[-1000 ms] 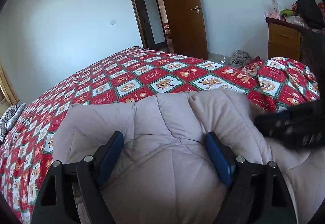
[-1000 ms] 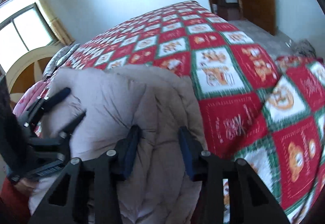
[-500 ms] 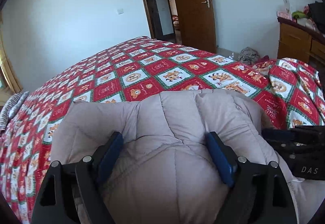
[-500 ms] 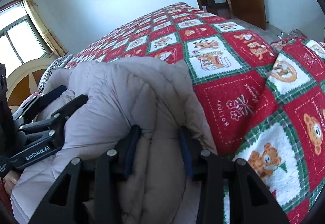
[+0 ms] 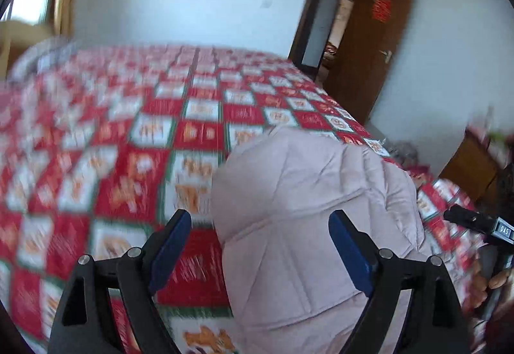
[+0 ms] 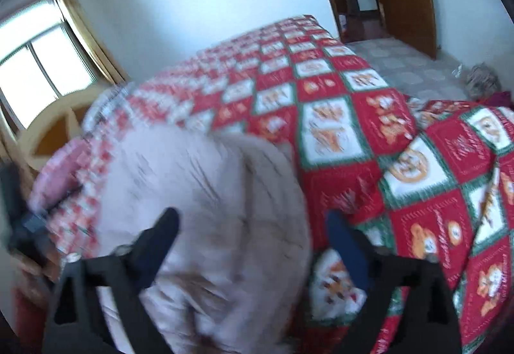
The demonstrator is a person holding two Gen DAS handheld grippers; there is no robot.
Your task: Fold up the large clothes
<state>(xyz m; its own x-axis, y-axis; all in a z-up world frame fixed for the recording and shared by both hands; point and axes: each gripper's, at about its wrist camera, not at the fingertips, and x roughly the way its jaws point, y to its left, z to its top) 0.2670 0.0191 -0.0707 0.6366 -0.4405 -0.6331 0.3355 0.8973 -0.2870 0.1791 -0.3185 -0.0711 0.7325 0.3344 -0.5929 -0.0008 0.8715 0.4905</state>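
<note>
A pale pink quilted jacket (image 5: 305,209) lies bunched on the bed near its front edge. My left gripper (image 5: 260,244) hovers over the jacket's left edge with its jaws opening. Its blue pads (image 5: 170,244) stand wide apart and press on nothing. In the right wrist view the jacket (image 6: 208,193) is blurred. My right gripper (image 6: 253,235) hangs just above it, jaws opening wide, and the fabric below is untouched. The right gripper's tip (image 5: 478,222) shows at the right edge of the left wrist view.
A red, green and white patchwork quilt (image 5: 144,145) covers the bed. A brown door (image 5: 372,58) stands open at the back. A wooden dresser (image 5: 469,164) is at the right, and a window (image 6: 38,65) and a wooden headboard (image 6: 48,129) at the left. Cloth (image 6: 482,77) lies on the floor.
My right gripper's jaws have sprung wide off the jacket fold and it has lifted. My left gripper has swung left and rolled, so the jacket now sits to the right in its view.
</note>
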